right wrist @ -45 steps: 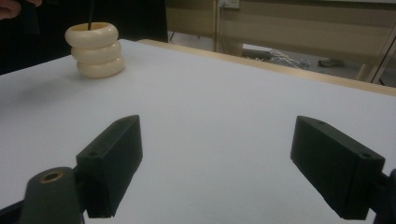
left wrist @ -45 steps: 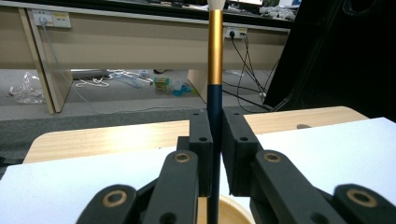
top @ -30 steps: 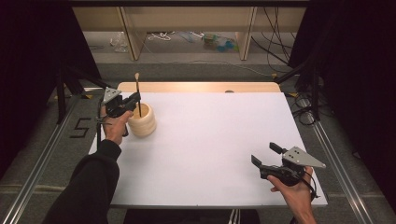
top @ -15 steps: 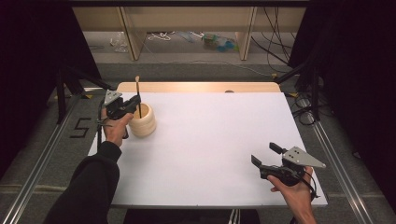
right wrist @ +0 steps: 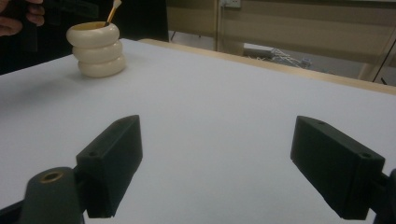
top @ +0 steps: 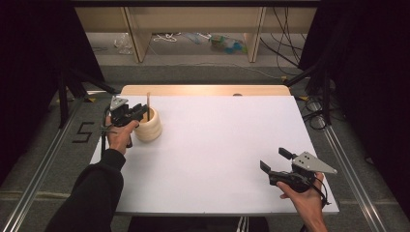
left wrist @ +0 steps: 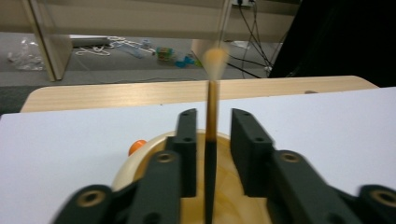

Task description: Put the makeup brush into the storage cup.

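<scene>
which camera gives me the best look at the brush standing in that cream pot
The left gripper view: the brush rises close up between the left gripper pads, which have just been opening and stand clear of it. The high view shows a thin stick in the pot. The right gripper view shows just its tip, far off.

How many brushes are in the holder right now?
1 visible: the brush stands upright in the cream holder, between the left gripper's just-opened jaws. Others may lie hidden inside.
</scene>
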Tool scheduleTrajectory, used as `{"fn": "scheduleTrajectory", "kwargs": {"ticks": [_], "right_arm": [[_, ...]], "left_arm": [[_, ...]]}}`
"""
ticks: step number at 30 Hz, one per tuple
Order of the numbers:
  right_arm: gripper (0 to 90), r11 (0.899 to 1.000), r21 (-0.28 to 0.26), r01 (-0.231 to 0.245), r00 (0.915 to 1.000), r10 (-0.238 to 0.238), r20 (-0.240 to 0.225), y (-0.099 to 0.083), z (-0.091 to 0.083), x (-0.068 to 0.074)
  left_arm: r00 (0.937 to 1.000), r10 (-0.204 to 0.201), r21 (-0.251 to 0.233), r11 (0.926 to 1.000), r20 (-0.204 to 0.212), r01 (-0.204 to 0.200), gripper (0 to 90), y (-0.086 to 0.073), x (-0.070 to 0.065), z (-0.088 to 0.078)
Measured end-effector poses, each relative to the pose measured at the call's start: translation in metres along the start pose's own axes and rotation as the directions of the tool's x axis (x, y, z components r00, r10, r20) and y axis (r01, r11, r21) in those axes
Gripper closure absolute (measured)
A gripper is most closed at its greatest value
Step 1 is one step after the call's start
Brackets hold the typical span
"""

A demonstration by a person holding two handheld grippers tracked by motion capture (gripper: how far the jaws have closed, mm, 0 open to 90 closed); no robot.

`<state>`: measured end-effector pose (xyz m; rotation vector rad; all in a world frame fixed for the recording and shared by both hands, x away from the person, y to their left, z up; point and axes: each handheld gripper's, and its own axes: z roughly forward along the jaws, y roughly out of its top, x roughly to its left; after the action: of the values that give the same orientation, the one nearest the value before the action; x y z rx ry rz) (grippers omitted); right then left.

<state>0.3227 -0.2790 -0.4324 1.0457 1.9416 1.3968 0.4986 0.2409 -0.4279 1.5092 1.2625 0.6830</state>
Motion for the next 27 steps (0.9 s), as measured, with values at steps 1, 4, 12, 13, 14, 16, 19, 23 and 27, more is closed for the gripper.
{"fn": "scheduleTrajectory", "kwargs": {"ticks": [1,4,12,13,14,16,19,23,27], "right_arm": [[17.7,1.000,0.000,0.001,1.0000,-0.001,0.000,0.000,0.000,0.000],[17.7,1.000,0.001,0.000,1.0000,0.000,-0.001,0.000,0.000,0.000],[17.7,1.000,-0.012,-0.002,1.0000,0.002,-0.001,0.000,0.001,0.000],[17.6,1.000,-0.013,-0.001,1.0000,0.001,-0.001,0.000,0.001,0.000],[17.6,1.000,-0.014,-0.001,1.0000,0.001,-0.001,0.000,0.001,0.000],[17.6,1.000,-0.013,-0.002,1.0000,0.002,-0.001,0.000,0.001,0.000],[17.6,1.000,-0.016,0.000,1.0000,0.000,-0.001,0.000,0.001,0.000],[17.4,1.000,-0.023,0.000,1.0000,0.000,0.003,0.000,0.001,0.001],[17.0,1.000,-0.027,-0.010,0.9999,0.010,-0.006,0.000,0.001,0.001]], "left_arm": [[0.9999,-0.013,-0.003,0.9999,0.001,0.013,62.0,0.001,-0.001,-0.001],[1.0000,-0.009,-0.007,0.9999,0.004,0.009,55.3,0.003,-0.003,-0.004],[0.9997,-0.020,-0.006,0.9998,0.011,0.020,37.9,0.007,-0.007,-0.014],[0.9998,-0.018,-0.009,0.9998,0.013,0.018,36.9,0.007,-0.008,-0.016],[0.9998,-0.015,-0.011,0.9998,0.015,0.016,35.9,0.008,-0.009,-0.018],[0.9997,-0.009,-0.011,0.9999,0.024,0.009,34.3,0.009,-0.011,-0.022],[0.9989,0.002,-0.019,0.9998,0.048,-0.001,32.2,0.010,-0.017,-0.028],[0.9968,0.026,-0.030,0.9993,0.075,-0.023,29.9,0.013,-0.023,-0.037],[0.9929,0.047,-0.032,0.9985,0.109,-0.044,26.4,0.011,-0.029,-0.046]]}}
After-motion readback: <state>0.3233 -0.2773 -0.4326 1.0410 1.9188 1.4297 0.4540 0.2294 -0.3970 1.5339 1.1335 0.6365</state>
